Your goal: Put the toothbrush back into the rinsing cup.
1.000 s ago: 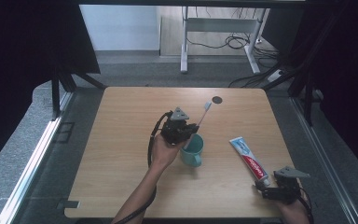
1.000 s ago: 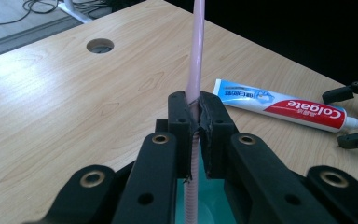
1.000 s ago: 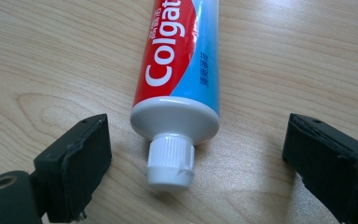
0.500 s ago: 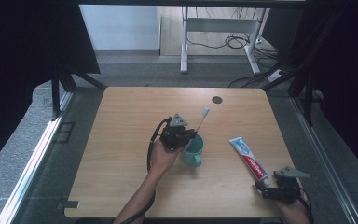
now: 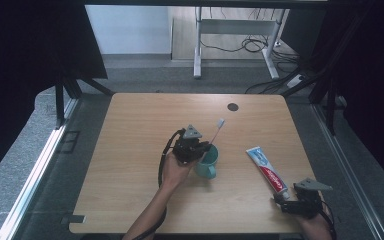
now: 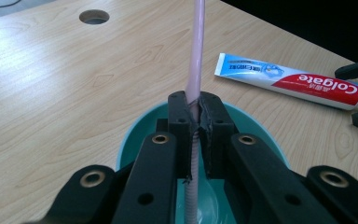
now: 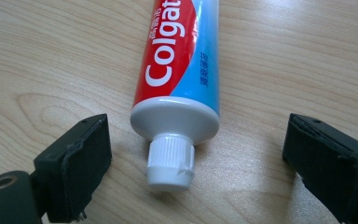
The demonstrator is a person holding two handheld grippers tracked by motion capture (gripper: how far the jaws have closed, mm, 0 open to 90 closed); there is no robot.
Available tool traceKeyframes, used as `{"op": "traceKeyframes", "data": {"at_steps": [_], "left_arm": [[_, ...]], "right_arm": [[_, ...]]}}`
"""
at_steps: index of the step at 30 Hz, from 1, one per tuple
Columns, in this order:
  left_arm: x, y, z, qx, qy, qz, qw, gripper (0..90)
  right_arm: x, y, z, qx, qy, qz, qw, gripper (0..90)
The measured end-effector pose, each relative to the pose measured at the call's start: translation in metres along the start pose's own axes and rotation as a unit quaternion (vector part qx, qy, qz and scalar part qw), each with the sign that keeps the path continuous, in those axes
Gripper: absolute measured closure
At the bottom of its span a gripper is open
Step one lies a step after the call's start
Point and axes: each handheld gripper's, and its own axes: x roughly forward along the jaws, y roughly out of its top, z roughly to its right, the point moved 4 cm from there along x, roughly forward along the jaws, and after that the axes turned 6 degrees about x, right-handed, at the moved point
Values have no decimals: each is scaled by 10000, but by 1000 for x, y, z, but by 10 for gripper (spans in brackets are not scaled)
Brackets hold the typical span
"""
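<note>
My left gripper point(image 6: 196, 114) point(image 5: 203, 148) is shut on the pink handle of a toothbrush point(image 6: 196, 56) point(image 5: 216, 131), just above the mouth of a teal cup point(image 6: 135, 140) point(image 5: 208, 162). The brush slants up and away; its lower end reaches down into the cup. A red, white and blue toothpaste tube point(image 7: 182, 60) point(image 5: 266, 169) point(image 6: 291, 80) lies flat on the table to the cup's right. My right gripper point(image 7: 196, 154) point(image 5: 286, 200) stands open at the front right, its jaws on either side of the tube's white cap point(image 7: 171, 161) and clear of it.
The wooden table point(image 5: 130, 150) has a round cable hole point(image 5: 233, 106) point(image 6: 94, 17) near its far edge. The right hand's gripper sits close to the front right corner. A white desk frame with cables point(image 5: 240, 40) stands on the floor beyond the table.
The left gripper with the toothbrush has drifted slightly down toward the cup. The right gripper and the tube have stayed put.
</note>
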Motion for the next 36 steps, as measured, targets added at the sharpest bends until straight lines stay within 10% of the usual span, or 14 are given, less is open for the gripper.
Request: {"op": "traceKeyframes", "data": {"at_steps": [22, 36], "left_arm": [[11, -8, 8, 230, 74, -397, 9989, 836], [13, -11, 6, 34, 96, -676, 9977, 828]], "right_arm": [[0, 0, 0, -1, 0, -1, 10000, 74], [0, 0, 0, -1, 0, 0, 10000, 74]]}}
